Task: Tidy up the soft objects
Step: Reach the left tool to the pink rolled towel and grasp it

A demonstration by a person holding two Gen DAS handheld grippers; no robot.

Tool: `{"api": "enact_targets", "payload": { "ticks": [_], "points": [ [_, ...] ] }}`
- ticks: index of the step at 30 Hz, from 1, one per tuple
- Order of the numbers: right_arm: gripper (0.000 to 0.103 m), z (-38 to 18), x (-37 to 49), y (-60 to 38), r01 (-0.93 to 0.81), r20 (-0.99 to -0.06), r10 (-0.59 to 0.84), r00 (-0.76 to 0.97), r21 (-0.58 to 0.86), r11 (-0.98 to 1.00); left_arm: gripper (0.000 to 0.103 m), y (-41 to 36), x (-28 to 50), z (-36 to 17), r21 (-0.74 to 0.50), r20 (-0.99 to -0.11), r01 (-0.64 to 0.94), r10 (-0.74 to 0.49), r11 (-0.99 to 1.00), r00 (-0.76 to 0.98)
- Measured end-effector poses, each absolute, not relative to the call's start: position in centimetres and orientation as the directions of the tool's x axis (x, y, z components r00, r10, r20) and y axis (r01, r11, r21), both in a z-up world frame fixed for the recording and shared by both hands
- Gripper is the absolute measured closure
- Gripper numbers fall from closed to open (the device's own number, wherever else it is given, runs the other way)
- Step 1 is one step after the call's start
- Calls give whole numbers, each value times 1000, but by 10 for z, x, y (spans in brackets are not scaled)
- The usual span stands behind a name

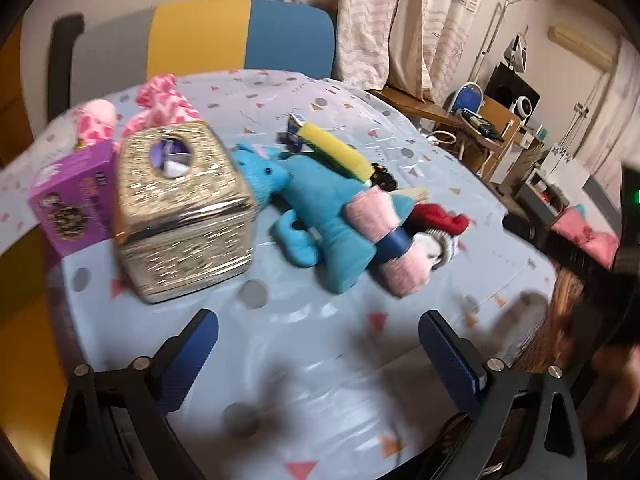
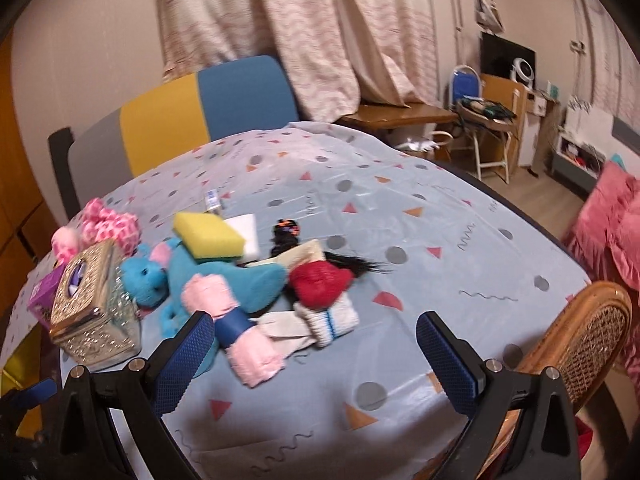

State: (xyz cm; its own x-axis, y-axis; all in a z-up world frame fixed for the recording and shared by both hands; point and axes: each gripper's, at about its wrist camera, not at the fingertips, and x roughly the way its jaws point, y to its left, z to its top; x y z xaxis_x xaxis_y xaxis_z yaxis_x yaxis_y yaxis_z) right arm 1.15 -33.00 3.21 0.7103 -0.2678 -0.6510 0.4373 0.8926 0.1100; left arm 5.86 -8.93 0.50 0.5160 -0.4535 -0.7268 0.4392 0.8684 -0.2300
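Soft things lie in a heap on the pale blue patterned tablecloth [image 1: 320, 380]. Among them are a blue plush animal [image 1: 316, 208] [image 2: 224, 276], a pink rolled cloth with a blue band [image 1: 384, 240] [image 2: 240, 332], a red knitted piece [image 1: 438, 218] [image 2: 320, 280], white socks [image 2: 328, 320] and a yellow sponge [image 1: 336, 150] [image 2: 210, 236]. My left gripper [image 1: 320, 340] is open over bare cloth in front of the heap. My right gripper [image 2: 316, 344] is open too, and its left finger [image 2: 188, 356] is close beside the pink roll without pressing on it.
A gold tissue box [image 1: 184, 212] [image 2: 92, 304] stands left of the plush, with a purple box [image 1: 72, 200] and pink spotted fabric [image 1: 160, 100] behind it. A chair back [image 2: 200, 108] rises at the far edge and a wicker chair [image 2: 588, 332] at the right. A black-haired doll [image 2: 286, 236] lies mid-table.
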Motion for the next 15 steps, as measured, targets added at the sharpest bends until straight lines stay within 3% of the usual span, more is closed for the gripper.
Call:
{"api": "enact_targets", "payload": {
  "ticks": [6,8,12,15],
  "points": [
    [0,30,5,-358,454,-651,-197,733,252,855,11,-139,83,8,-223,-739,509,-484,831,468],
    [0,36,0,-362,468,-636,-220,740,252,847,22,-156,91,7,-207,-740,533,-487,821,464],
    [0,37,-4,-369,480,-625,-241,743,245,843,28,-193,111,-2,-198,-758,584,-501,787,417],
    [0,32,0,-372,476,-634,-220,741,266,838,39,-217,126,-15,-213,-784,589,-496,780,373]
  ]
}}
